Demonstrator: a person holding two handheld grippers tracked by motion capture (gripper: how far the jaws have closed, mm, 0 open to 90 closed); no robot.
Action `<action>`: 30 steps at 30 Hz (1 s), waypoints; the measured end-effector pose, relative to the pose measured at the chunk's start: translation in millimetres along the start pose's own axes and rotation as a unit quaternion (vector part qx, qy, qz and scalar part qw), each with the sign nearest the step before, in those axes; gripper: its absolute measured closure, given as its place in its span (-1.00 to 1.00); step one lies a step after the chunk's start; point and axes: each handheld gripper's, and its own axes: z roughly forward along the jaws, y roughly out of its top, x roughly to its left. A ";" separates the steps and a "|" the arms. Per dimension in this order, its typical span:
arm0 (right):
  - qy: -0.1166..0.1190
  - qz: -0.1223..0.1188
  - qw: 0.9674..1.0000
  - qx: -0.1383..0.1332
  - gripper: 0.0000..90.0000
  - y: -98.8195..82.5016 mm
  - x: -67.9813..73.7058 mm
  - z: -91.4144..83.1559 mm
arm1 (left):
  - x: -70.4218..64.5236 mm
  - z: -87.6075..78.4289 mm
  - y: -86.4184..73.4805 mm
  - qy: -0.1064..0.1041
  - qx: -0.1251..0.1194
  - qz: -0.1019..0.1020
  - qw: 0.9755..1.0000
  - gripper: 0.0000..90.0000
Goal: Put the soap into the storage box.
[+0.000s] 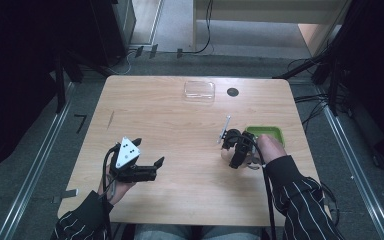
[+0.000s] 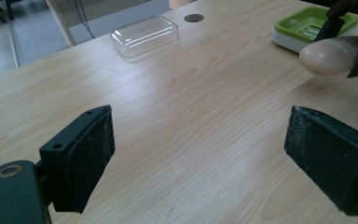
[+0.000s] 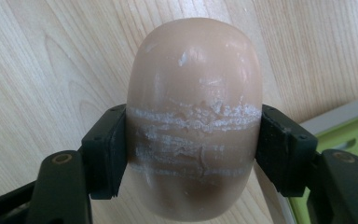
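The desk (image 1: 180,150) is pale wood with a plain grain and rounded corners, standing on a grey floor (image 1: 45,165) with metal rails along both sides. Black stands and cables (image 1: 315,100) crowd the dark edges of the room, and a light panel runs across the far side. No brand, label or writing can be read anywhere.

The right claw (image 3: 193,154) is pinching a tan soap bar (image 3: 196,121) across its middle, both pads pressed on its sides, where white scuff bands cross the bar. The soap is held just above the desk, and a green dish (image 1: 266,134) lies just beyond and beside this claw, on its right. A thin white stick (image 1: 225,127) lies near it on the other side.

The left claw (image 1: 147,152) is spread wide with nothing between its pads, hovering low over bare wood. Far ahead of it lie a clear lid (image 2: 144,35) and a small dark disc (image 2: 194,18); the soap shows well off to its right.
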 end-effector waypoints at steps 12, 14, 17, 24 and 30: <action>0.000 -0.015 1.000 0.006 -0.25 -10.1 -2.7 -9.3 | -2.0 -1.7 0.5 0.000 0.000 0.005 1.000 -0.80; -0.001 -0.017 1.000 0.004 -0.25 -11.4 -3.8 -9.9 | -1.9 -1.6 0.5 -0.001 0.000 0.005 1.000 -0.81; -0.001 -0.015 1.000 0.005 -0.25 -15.3 -7.3 -11.8 | -1.9 -1.9 0.5 -0.001 0.001 0.005 1.000 -0.80; -0.001 -0.014 1.000 0.007 -0.25 -24.3 -14.9 -15.4 | -1.9 -1.8 0.2 0.000 0.000 0.004 1.000 -0.81; -0.002 -0.014 1.000 0.010 -0.25 -29.2 -18.4 -15.4 | -2.9 -1.3 0.8 0.000 0.003 0.007 1.000 -0.81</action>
